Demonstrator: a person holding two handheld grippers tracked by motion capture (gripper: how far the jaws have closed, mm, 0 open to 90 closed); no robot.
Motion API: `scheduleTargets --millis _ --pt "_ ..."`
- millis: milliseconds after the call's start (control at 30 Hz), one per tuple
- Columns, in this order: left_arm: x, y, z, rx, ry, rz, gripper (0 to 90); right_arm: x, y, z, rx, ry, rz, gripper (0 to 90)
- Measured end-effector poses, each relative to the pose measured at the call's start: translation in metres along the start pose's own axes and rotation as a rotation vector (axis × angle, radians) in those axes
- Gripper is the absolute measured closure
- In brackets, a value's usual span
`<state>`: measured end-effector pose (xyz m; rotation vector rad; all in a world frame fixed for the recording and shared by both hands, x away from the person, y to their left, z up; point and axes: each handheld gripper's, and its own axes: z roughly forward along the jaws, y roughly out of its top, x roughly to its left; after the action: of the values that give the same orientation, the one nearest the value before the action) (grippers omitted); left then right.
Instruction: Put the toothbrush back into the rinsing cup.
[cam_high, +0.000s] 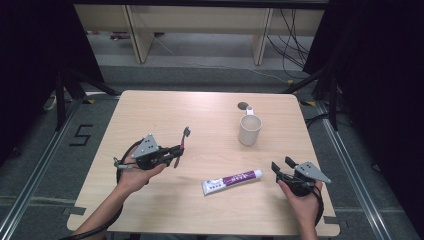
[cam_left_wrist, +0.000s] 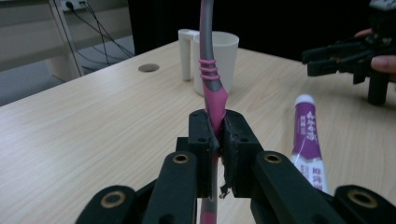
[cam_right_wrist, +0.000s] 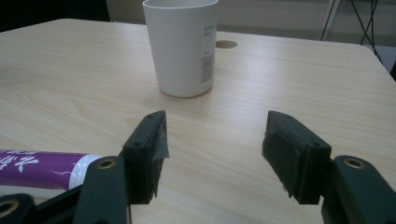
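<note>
Bench (cam_high: 165, 107) holding one white mug (cam_high: 249, 129) and one purple toothpaste tube (cam_high: 232, 181), with one pink-and-grey toothbrush (cam_high: 182, 141) pinched in the left hand-held gripper (cam_high: 176, 151), lifted above the wood and angled toward the mug. The right hand-held gripper (cam_high: 283, 166) rests low near the tube's cap end, its jaws spread with nothing between them, aimed at the mug

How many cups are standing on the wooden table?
1. The white cup stands upright toward the far right of the table, beyond the toothpaste tube and near the round hole. Nothing on the table could hide another.
</note>
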<state>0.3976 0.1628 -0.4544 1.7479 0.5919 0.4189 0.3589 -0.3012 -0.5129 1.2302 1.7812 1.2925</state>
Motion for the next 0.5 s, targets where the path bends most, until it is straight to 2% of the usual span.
scheduleTargets --millis 67,133,167,200,267,333,433,500 --pt "-0.003 -0.001 0.002 -0.035 0.0 -0.018 82.6 0.001 0.0 -0.001 -0.011 -0.003 0.017 45.1" --pt "-0.004 -0.001 0.003 -0.056 0.007 -0.017 82.6 0.0 0.002 -0.002 -0.035 -0.015 -0.001 50.0" --pt "-0.005 0.0 0.004 -0.07 0.01 -0.017 82.6 0.003 0.003 -0.002 -0.059 -0.008 0.012 51.4" --pt "-0.006 0.0 0.005 -0.077 0.014 -0.019 82.6 0.007 0.006 -0.004 -0.059 0.004 0.058 52.0" --pt "-0.007 0.001 0.007 -0.092 0.019 -0.022 82.6 0.01 0.013 -0.005 -0.073 0.01 0.053 53.0" --pt "-0.007 0.001 0.011 -0.116 0.018 -0.023 82.6 0.015 0.017 -0.005 -0.083 0.027 0.051 53.4" --pt "-0.008 0.002 0.012 -0.117 0.032 -0.024 82.6 0.029 0.024 -0.004 -0.094 0.081 0.108 53.3" --pt "-0.009 0.002 0.014 -0.126 0.034 -0.025 82.6 0.037 0.03 -0.003 -0.104 0.1 0.091 53.3"
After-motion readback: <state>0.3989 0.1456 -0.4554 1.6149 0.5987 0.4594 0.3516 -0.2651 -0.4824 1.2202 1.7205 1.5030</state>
